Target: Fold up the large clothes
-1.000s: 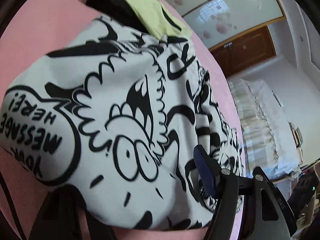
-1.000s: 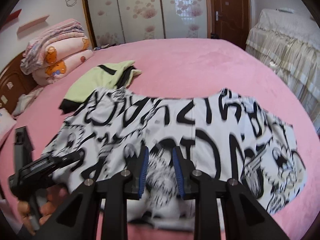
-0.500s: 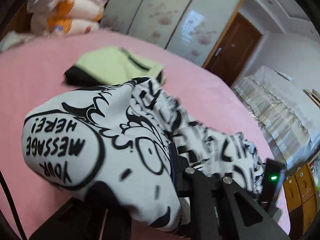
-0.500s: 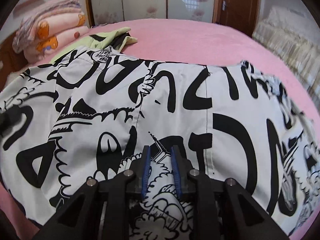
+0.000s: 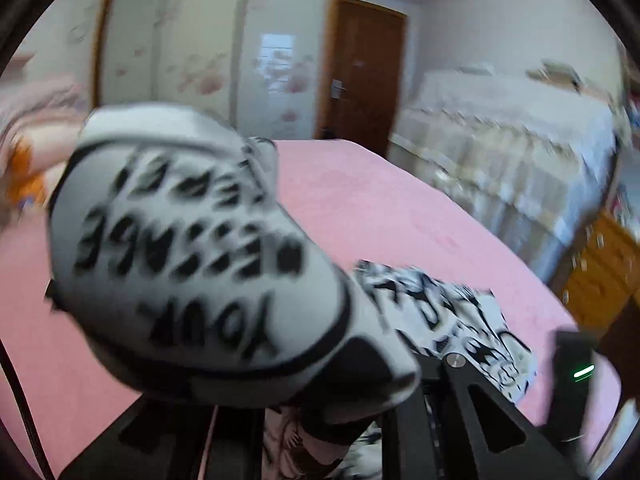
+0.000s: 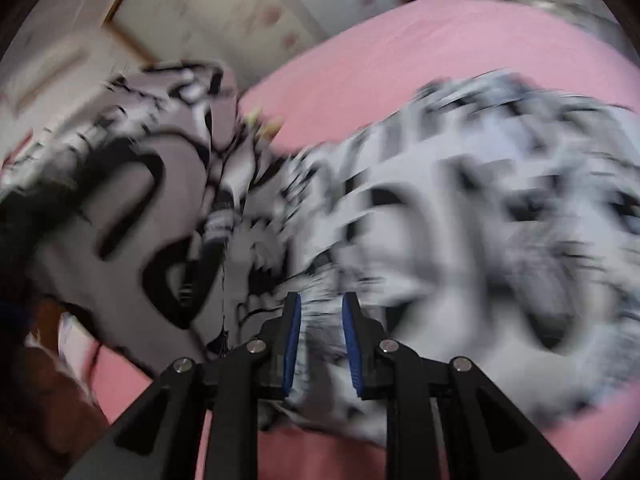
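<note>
A large white garment with black cartoon print (image 5: pixel 192 248) hangs bunched over my left gripper (image 5: pixel 404 376), lifted above the pink bed (image 5: pixel 380 208). Cloth hides the left fingertips, and the jaws are shut on it. The rest of the garment (image 5: pixel 452 312) trails down onto the bed at the right. In the blurred right wrist view the garment (image 6: pixel 480 208) spreads across the bed (image 6: pixel 400 60). My right gripper (image 6: pixel 323 340) is shut on a fold of it between the blue pads (image 6: pixel 294 344). A lifted part (image 6: pixel 132 208) rises at the left.
A second bed with a white lace cover (image 5: pixel 500 128) stands at the right, beside a wooden cabinet (image 5: pixel 600 264). A brown door (image 5: pixel 364 68) and flowered wardrobe doors (image 5: pixel 192 48) are behind. Folded blankets (image 5: pixel 24 152) lie at the far left. A sliver of a yellow-green garment (image 6: pixel 264 124) shows.
The left gripper closed on the garment's printed corner, then lifted it high and rolled. The right gripper kept its hold and swung, tilting its view; the cloth is now bunched and raised at its left.
</note>
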